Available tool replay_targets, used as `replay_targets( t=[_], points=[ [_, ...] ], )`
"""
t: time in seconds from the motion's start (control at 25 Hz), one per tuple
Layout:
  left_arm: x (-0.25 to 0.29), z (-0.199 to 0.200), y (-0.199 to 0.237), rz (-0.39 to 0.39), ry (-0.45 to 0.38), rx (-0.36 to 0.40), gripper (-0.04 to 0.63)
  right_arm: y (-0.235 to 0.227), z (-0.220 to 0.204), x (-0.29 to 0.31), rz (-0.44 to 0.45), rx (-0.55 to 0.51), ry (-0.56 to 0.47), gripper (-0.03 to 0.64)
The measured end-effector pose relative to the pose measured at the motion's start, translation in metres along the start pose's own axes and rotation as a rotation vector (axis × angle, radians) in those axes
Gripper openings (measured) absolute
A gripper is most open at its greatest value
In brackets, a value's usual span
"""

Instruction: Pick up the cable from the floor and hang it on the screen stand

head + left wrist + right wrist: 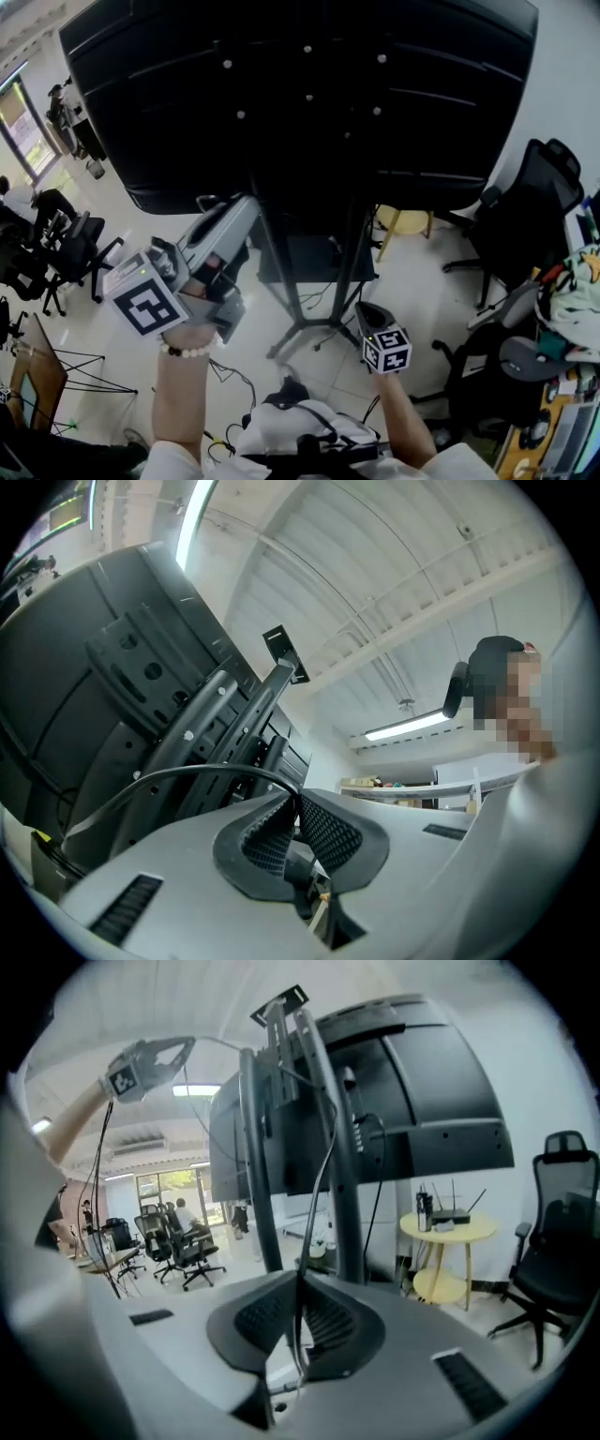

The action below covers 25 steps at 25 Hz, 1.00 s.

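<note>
1. Right gripper [300, 1279] first: its jaws are pinched together on the black cable [306, 1241], which rises straight up out of the tips. In the head view this gripper [364, 309] sits low, just right of the stand's foot, with its marker cube facing the camera.
2. On the other side, the left gripper [298, 797] is also clamped on the cable [187, 772], which arcs away to the left from the jaw tips and drops toward the back of the screen [66, 667]. The head view shows this gripper [246, 206] held higher, its tips just under the screen's lower edge, with a bead bracelet [186, 352] on the wrist behind it.
3. Both claws hold the cable off the floor. In the right gripper view it climbs beside the uprights of the screen stand [255, 1166], and the left gripper [150, 1058] shows high at the upper left. Whether the cable rests on any part of the stand I cannot tell.
4. Next comes the screen stand [281, 272] itself: two dark uprights on a footed base, carrying the large dark screen [309, 84], seen from the back.
5. Loose wires [234, 375] lie on the pale floor near the base.
6. Farther off, a yellow round table [455, 1232] stands behind the stand, a black office chair [553, 1241] is at the right, and more chairs [75, 248] stand at the left.
</note>
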State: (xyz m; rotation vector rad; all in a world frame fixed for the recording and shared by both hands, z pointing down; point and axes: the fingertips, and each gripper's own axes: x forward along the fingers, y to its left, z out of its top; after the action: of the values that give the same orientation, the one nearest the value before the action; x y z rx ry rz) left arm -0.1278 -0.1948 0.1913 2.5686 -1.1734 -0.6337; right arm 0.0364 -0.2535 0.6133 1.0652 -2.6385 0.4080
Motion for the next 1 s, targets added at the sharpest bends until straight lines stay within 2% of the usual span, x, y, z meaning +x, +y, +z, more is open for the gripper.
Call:
replay_targets(
  t=[0.2,0.44,0.64,0.8,0.88,1.0],
  points=[
    [-0.011,-0.006,-0.013,0.004,-0.041,-0.027,0.017,-0.031,0.102,-0.059,-0.069,-0.105,-0.241,0.025],
    [-0.027,-0.018,-0.022,0.058,-0.066,-0.028,0.017,-0.048,0.193,-0.093,-0.121,-0.273,-0.381,0.018],
    [-0.041,-0.025,-0.026,0.089,-0.068,-0.027,0.015,-0.029,0.269,-0.126,-0.128,-0.472,-0.519,0.018],
    [-0.045,-0.052,-0.02,0.109,-0.026,-0.055,0.017,-0.008,0.322,-0.145,-0.112,-0.546,-0.605,0.018],
    [-0.045,-0.059,-0.018,0.115,-0.034,-0.064,0.017,0.0,0.347,-0.145,-0.106,-0.58,-0.642,0.018],
    [-0.048,-0.055,-0.017,0.134,-0.061,-0.038,0.016,0.007,0.381,-0.142,-0.099,-0.622,-0.675,0.018]
  ],
)
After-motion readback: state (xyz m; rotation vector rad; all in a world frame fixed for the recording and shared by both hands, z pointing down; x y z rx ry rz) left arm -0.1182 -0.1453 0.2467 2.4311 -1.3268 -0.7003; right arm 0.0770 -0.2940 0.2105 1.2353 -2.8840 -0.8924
